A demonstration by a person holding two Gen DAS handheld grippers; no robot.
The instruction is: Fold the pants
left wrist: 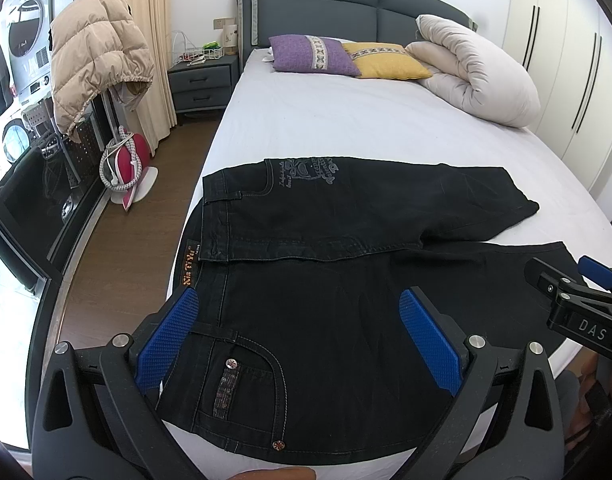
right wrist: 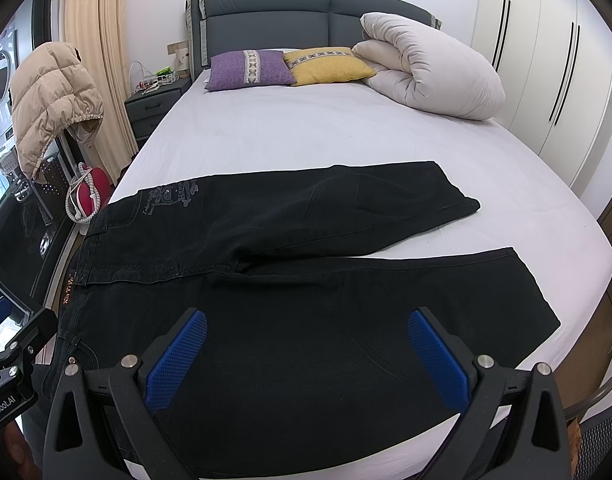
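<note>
- Left wrist view: left gripper (left wrist: 302, 340) is hovering wide open over the waistband end of the pants (left wrist: 345, 280), gripping nothing.
- Right wrist view: right gripper (right wrist: 306, 360) is gaping open too, hanging over the near leg, empty.
- Pants are lying flat across the foot of the bed (right wrist: 306, 136), legs spreading apart toward the right.
- Pillows (right wrist: 250, 69) and a rolled duvet (right wrist: 429, 76) are sitting up by the headboard.

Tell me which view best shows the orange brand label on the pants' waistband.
The left wrist view: the orange brand label is near and its lettering shows. The right wrist view catches the label only as a small, foreshortened strip at the left edge of the pants.
</note>
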